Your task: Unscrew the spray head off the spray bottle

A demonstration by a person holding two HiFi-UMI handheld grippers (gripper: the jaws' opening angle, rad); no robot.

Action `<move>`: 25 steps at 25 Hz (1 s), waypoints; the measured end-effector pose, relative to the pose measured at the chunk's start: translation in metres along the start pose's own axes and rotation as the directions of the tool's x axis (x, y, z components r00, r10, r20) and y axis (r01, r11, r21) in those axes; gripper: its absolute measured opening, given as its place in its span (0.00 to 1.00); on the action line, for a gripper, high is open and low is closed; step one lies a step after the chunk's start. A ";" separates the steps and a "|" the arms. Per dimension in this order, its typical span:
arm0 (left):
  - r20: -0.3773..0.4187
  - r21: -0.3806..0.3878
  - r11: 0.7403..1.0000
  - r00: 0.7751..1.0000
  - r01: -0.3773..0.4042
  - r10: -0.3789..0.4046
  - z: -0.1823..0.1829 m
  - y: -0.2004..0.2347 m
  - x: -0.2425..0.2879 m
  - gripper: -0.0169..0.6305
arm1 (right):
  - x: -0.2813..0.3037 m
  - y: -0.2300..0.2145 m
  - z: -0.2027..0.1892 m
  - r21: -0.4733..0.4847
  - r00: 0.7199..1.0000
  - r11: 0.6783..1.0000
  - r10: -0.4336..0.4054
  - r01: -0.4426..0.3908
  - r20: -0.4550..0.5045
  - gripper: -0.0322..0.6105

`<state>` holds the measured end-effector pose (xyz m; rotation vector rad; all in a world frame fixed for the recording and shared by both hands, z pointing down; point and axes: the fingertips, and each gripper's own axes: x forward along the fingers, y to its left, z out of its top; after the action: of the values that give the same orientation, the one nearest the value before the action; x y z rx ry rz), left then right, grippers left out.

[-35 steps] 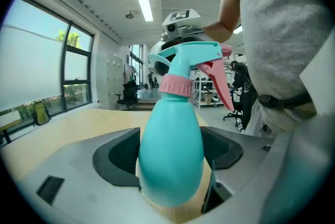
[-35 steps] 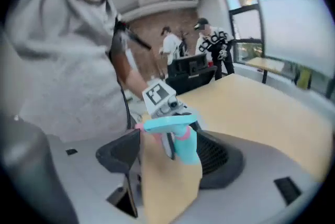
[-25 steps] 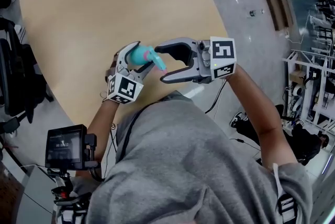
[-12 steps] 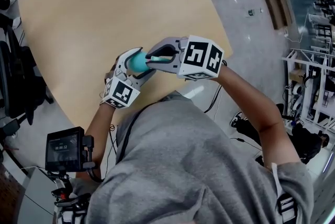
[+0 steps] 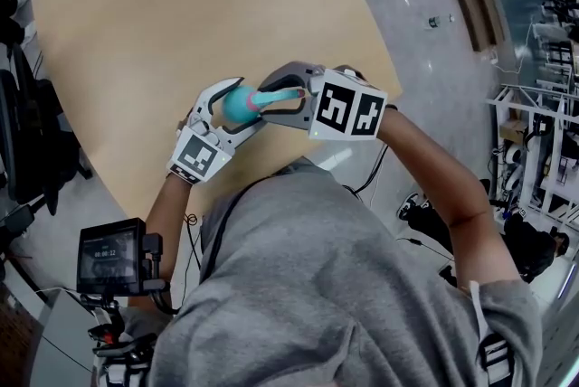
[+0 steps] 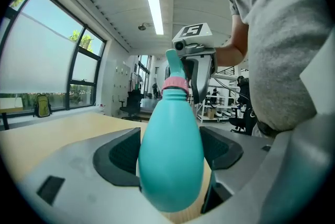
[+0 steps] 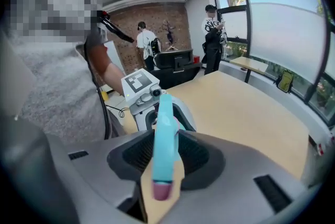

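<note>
The left gripper (image 6: 171, 145) clamps the one teal spray bottle (image 5: 237, 104) by its body, with the neck pointing to 3 o'clock in the head view. The right gripper (image 7: 166, 157), its jaws just opening, loosely straddles the single spray head (image 7: 164, 139). The bottle is opaque, so its contents cannot be told. The wooden table (image 5: 172, 5) spreads toward 11 o'clock.

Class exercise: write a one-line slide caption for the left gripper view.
Left gripper shut on a teal spray bottle, its pink collar and spray head pointing away over a wooden table.
</note>
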<state>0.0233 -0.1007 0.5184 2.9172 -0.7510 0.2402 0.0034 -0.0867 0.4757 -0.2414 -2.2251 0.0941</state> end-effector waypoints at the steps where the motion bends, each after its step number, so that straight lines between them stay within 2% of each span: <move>1: -0.003 0.011 1.000 1.000 0.018 -0.018 -0.001 -0.004 0.001 0.57 | 0.002 0.003 -0.003 -0.004 1.000 1.000 0.019 -0.019 -0.018 0.25; 3: -0.020 0.027 0.998 0.999 0.050 -0.049 -0.006 -0.011 0.004 0.57 | 0.005 0.008 -0.010 -0.036 0.997 0.998 0.051 -0.053 -0.066 0.19; 6: -0.069 0.055 0.994 0.994 0.091 -0.087 -0.024 -0.024 0.006 0.57 | 0.012 0.017 -0.023 -0.133 0.983 0.986 0.081 -0.103 -0.167 0.16; 7: -0.088 0.070 0.992 0.991 0.106 -0.100 -0.030 -0.028 0.006 0.57 | 0.014 0.020 -0.027 -0.176 0.976 0.977 0.082 -0.119 -0.203 0.12; 9: -0.120 0.110 0.983 0.984 0.144 -0.131 -0.038 -0.035 0.008 0.57 | 0.018 0.024 -0.036 -0.280 0.959 0.947 0.078 -0.157 -0.273 0.11; 11: -0.151 0.145 0.970 0.973 0.196 -0.174 -0.043 -0.042 0.010 0.57 | 0.020 0.024 -0.045 -0.421 0.934 0.883 0.050 -0.206 -0.352 0.11; 12: -0.164 0.155 0.962 0.966 0.226 -0.201 -0.046 -0.046 0.010 0.57 | 0.022 0.022 -0.050 -0.504 0.919 0.831 0.018 -0.234 -0.395 0.11; 14: -0.188 0.167 0.945 0.950 0.281 -0.250 -0.049 -0.051 0.010 0.57 | 0.025 0.016 -0.057 -0.654 0.889 0.703 -0.065 -0.281 -0.453 0.11; 15: -0.199 0.171 0.939 0.944 0.297 -0.262 -0.051 -0.052 0.010 0.57 | 0.027 0.014 -0.057 -0.707 0.884 0.644 -0.100 -0.292 -0.457 0.11; 16: -0.206 0.174 0.938 0.942 0.301 -0.264 -0.052 -0.050 0.011 0.57 | 0.029 0.011 -0.055 -0.746 0.885 0.599 -0.127 -0.291 -0.447 0.11; 17: -0.211 0.173 0.940 0.943 0.296 -0.258 -0.053 -0.047 0.011 0.57 | 0.031 0.009 -0.053 -0.772 0.890 0.571 -0.148 -0.279 -0.432 0.11; 18: -0.212 0.167 0.945 0.946 0.283 -0.245 -0.054 -0.043 0.011 0.57 | 0.032 0.005 -0.051 -0.786 0.894 0.561 -0.169 -0.260 -0.416 0.11; 19: -0.209 0.155 0.952 0.951 0.263 -0.228 -0.055 -0.039 0.012 0.57 | 0.033 0.000 -0.050 -0.788 0.896 0.570 -0.189 -0.232 -0.401 0.11; 20: -0.203 0.138 0.961 0.957 0.238 -0.208 -0.056 -0.035 0.013 0.57 | 0.032 -0.005 -0.050 -0.774 0.899 0.603 -0.205 -0.195 -0.386 0.11; 22: -0.193 0.101 0.979 0.969 0.176 -0.154 -0.058 -0.025 0.014 0.57 | 0.029 -0.020 -0.050 -0.693 0.911 0.716 -0.225 -0.086 -0.346 0.14; 23: -0.194 0.089 0.986 0.974 0.141 -0.121 -0.060 -0.020 0.015 0.57 | 0.026 -0.029 -0.050 -0.633 0.919 0.774 -0.237 -0.017 -0.315 0.23; 24: -0.198 0.080 0.991 0.976 0.104 -0.087 -0.064 -0.014 0.015 0.57 | 0.022 -0.038 -0.050 -0.565 0.927 0.824 -0.248 0.049 -0.282 0.39; 25: -0.204 0.069 0.995 0.978 0.068 -0.052 -0.067 -0.009 0.015 0.57 | 0.018 -0.045 -0.051 -0.485 0.934 0.868 -0.253 0.105 -0.250 0.44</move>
<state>0.0319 -0.0897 0.5864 2.9208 -0.6340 0.5607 0.0263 -0.1282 0.5273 -0.2824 -1.9149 -0.5570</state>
